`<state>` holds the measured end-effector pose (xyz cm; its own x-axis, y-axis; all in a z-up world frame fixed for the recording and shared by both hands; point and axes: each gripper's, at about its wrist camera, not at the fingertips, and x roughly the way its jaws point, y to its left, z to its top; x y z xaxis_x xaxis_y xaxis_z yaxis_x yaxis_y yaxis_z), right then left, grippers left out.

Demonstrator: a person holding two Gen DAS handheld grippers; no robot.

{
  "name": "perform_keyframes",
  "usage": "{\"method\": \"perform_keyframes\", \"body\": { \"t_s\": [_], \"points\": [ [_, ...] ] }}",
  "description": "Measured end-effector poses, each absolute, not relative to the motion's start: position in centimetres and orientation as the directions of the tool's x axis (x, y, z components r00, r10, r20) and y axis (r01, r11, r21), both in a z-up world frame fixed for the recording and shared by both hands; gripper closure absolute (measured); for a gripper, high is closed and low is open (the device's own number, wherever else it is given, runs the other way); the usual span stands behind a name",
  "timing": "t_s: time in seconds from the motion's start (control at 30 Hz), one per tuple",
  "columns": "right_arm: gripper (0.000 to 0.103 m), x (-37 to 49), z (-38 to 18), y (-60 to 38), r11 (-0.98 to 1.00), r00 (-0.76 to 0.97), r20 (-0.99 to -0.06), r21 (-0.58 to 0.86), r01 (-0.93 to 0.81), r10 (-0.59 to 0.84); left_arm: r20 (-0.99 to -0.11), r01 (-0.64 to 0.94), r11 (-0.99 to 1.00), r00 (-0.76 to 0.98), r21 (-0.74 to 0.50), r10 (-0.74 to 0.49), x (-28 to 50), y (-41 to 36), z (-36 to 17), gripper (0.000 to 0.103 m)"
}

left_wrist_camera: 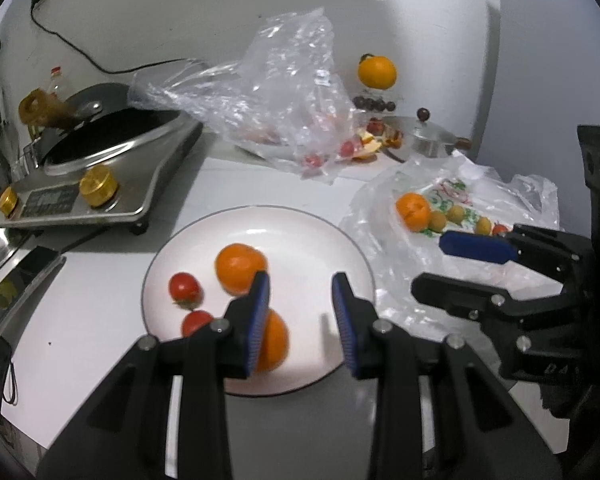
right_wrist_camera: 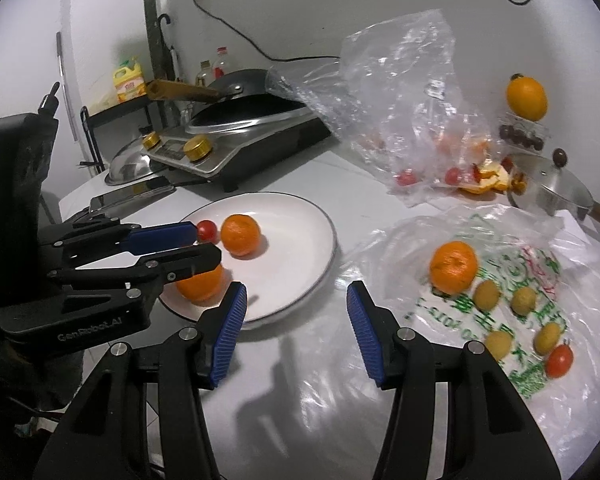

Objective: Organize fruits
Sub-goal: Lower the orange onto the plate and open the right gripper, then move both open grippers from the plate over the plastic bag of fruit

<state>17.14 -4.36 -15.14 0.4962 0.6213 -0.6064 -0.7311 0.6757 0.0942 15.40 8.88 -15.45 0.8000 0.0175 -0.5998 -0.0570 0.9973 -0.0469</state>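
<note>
- Nearest the left wrist camera, the left gripper point(left_wrist_camera: 300, 316) hangs over the white plate point(left_wrist_camera: 204, 236) with its jaws spread wide and nothing between them; the near mandarin point(left_wrist_camera: 276, 340) lies just beside its left finger, partly hidden by it.
- The plate holds two mandarins, the far mandarin point(left_wrist_camera: 240, 268) being the other, and two cherry tomatoes point(left_wrist_camera: 185, 287).
- The right gripper point(right_wrist_camera: 296, 328) is likewise wide open and empty, held above the bare table between the plate's edge and the printed plastic bag point(right_wrist_camera: 540, 280).
- Fruit left to sort lies on that flattened bag: a loose mandarin point(right_wrist_camera: 454, 267), several small yellow fruits point(right_wrist_camera: 486, 295) and one lone tomato point(right_wrist_camera: 559, 361).
- The loose mandarin is probably light, with soft, yielding peel; a gentle grip across its widest middle should hold it without bruising.
- The tomato looks smooth and thin-skinned, so it may slip or split under a hard squeeze; a light pinch at its middle seems best.
- The crinkled bag beneath could snag on a finger or shift and let the round fruit roll.
- A clear plastic bag point(left_wrist_camera: 276, 92) with more fruit sits farther back.
</note>
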Motion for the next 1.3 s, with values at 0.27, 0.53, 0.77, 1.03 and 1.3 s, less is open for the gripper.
{"method": "perform_keyframes", "body": {
  "t_s": [0.27, 0.53, 0.77, 1.03, 1.3],
  "points": [
    [0.048, 17.4, -15.2, -7.6, 0.711, 0.533, -0.594, 0.097, -0.696, 0.602, -0.600, -0.015, 1.000, 0.800, -0.021, -0.001, 15.7, 5.9, -15.2, 0.065],
    [0.048, 17.5, -15.2, -10.9, 0.748, 0.572, -0.586, 0.090, -0.658, 0.574, -0.592, 0.023, 0.999, 0.805, -0.024, -0.033, 16.1, 3.2, -14.8, 0.049],
    [0.048, 17.8, -15.2, -13.4, 0.773, 0.598, -0.585, 0.080, -0.630, 0.548, -0.604, 0.059, 0.998, 0.795, -0.014, -0.055, 16.8, 1.0, -14.9, 0.049],
    [0.048, 18.6, -15.7, -15.8, 0.799, 0.618, -0.586, 0.087, -0.595, 0.524, -0.619, 0.083, 0.997, 0.782, 0.000, -0.065, 17.8, -1.0, -15.2, 0.049],
    [0.048, 19.9, -16.2, -17.8, 0.819, 0.629, -0.593, 0.092, -0.567, 0.502, -0.634, 0.105, 0.994, 0.770, 0.007, -0.077, 19.3, -2.8, -15.3, 0.049]
  ]
}}
